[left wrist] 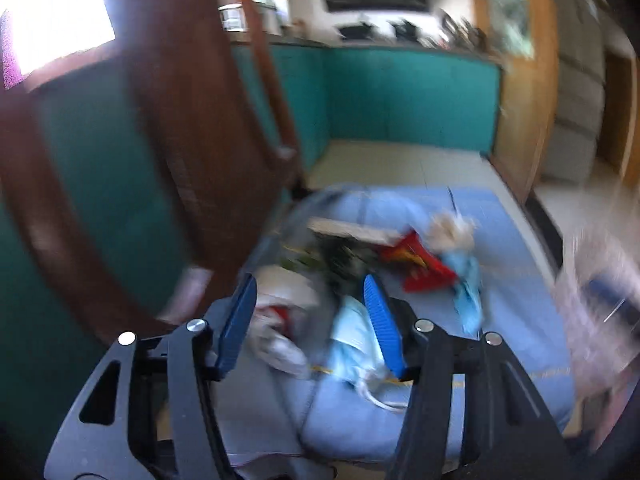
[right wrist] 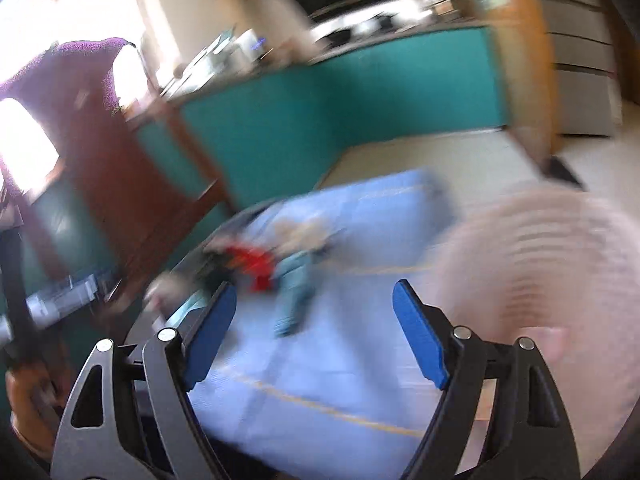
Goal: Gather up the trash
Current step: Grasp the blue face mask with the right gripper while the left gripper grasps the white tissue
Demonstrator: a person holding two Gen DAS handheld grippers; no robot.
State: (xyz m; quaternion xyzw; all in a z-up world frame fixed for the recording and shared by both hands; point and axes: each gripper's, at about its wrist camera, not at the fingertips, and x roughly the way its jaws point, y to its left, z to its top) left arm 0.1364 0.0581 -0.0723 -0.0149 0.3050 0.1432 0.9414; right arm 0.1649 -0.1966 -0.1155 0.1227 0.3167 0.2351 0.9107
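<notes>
Blue cloth (left wrist: 520,240): covers the low surface; trash pile (left wrist: 360,264) sits mid-cloth.
Left tongs (left wrist: 312,320): spread, empty, over pale wrappers (left wrist: 280,344); nothing pinched.
Right tongs (right wrist: 312,332): spread wide, empty, beside pinkish basket (right wrist: 552,280).
My approach: slow down, settle blur, pinch one piece.

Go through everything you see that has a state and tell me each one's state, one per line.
left gripper: open, nothing between the pads.
right gripper: open wide, nothing held.
red wrapper: crumpled, lying on the blue mat.
light blue cloth: bunched up on the mat.
white wad: crumpled, lying loose on the mat.
wooden door: standing ajar.
</notes>
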